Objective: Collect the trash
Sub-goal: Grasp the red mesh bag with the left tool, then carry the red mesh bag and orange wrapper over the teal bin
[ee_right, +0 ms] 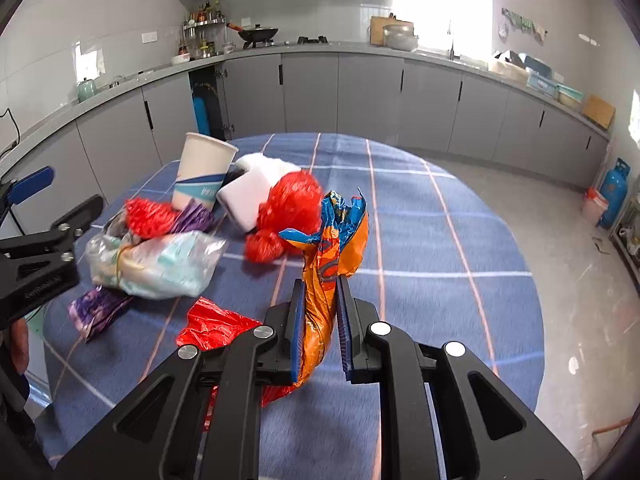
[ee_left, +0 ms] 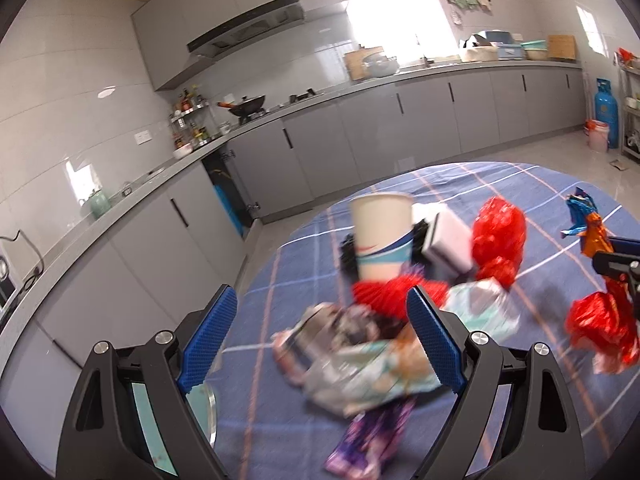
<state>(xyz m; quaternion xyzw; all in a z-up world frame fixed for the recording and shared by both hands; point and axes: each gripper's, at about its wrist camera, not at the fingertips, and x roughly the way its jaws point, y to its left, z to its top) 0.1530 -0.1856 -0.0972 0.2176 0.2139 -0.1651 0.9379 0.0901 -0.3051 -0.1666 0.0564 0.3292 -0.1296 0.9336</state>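
Observation:
A round table under a blue plaid cloth (ee_right: pixel 440 240) carries a heap of trash. My right gripper (ee_right: pixel 320 320) is shut on an orange-and-blue snack wrapper (ee_right: pixel 332 264), which it holds up above the cloth. A red plastic bag (ee_right: pixel 216 328) lies below it. My left gripper (ee_left: pixel 320 336) is open over a clear bag of crumpled paper (ee_left: pixel 360 364) and a purple wrapper (ee_left: pixel 368 440), both blurred. Behind them stand a paper cup (ee_left: pixel 382 232), a white block (ee_left: pixel 448 240) and a red bag (ee_left: pixel 498 240). The right gripper (ee_left: pixel 616 264) shows at the right edge.
Grey kitchen cabinets (ee_right: pixel 372 96) and a counter with a wok (ee_right: pixel 260 34) run behind the table. A blue gas cylinder (ee_right: pixel 614 192) and a pale bucket (ee_right: pixel 594 206) stand on the tiled floor at the right. A person's sleeve (ee_right: pixel 16 344) is at the left edge.

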